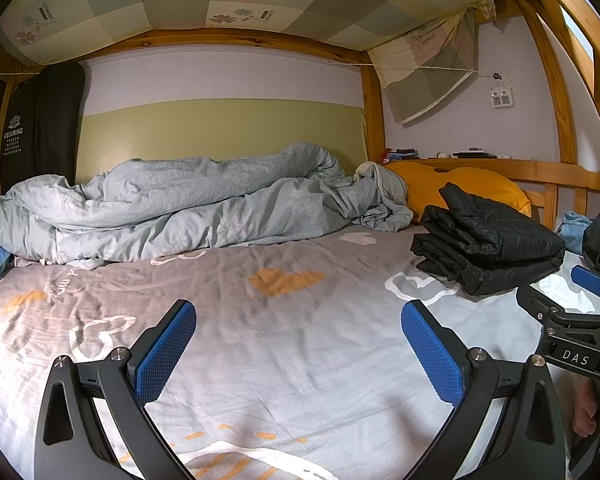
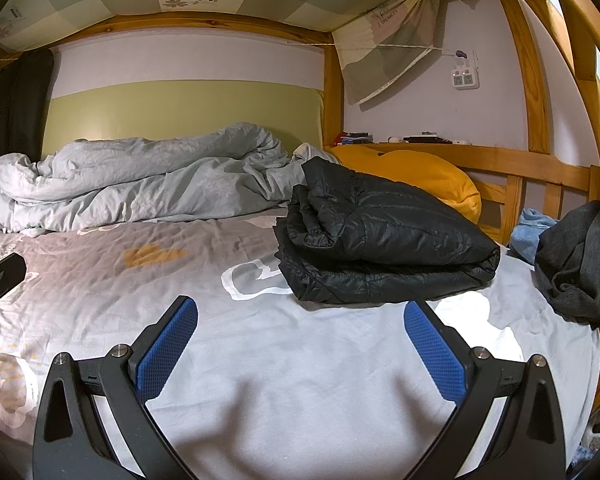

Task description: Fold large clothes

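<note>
Black quilted puffer jacket (image 2: 384, 240) already sits folded in a compact stack near the bed's (image 2: 300, 360) far right corner, both left gripper (image 1: 298, 348) and right gripper (image 2: 300, 344) spread wide and empty; dark grey garment (image 2: 580, 256) at right edge looks unfolded, likely next.

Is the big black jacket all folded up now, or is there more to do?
Done: the black puffer jacket lies folded in a neat bundle on the bed sheet. In hand: nothing; the left claw and right claw are both open and empty. Possibly left: a dark grey garment sits crumpled at the bed's edge.
</note>
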The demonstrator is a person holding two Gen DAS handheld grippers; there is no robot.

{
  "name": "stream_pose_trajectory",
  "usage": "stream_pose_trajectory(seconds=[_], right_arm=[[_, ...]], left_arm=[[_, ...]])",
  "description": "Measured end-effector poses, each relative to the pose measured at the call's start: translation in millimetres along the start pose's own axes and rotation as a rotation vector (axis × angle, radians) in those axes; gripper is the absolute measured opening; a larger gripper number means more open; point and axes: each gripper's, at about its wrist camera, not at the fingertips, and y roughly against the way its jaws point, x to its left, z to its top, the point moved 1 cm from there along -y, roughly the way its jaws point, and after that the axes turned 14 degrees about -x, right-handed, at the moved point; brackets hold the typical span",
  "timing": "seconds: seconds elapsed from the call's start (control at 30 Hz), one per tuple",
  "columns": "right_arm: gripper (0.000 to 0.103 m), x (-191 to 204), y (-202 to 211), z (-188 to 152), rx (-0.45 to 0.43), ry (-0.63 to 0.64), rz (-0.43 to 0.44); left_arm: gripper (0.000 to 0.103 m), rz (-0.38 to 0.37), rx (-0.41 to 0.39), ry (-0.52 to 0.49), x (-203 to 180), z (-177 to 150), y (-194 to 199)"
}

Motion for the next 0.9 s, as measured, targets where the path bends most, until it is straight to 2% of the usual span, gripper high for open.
stream_pose_trajectory(seconds=[0.9], right_arm=[[0.103, 0.1, -0.2, 0.2, 0.001, -0.001, 0.000]], left_arm=[[0.103, -0.006, 0.000, -0.005, 1.2, 0.0, 1.8]])
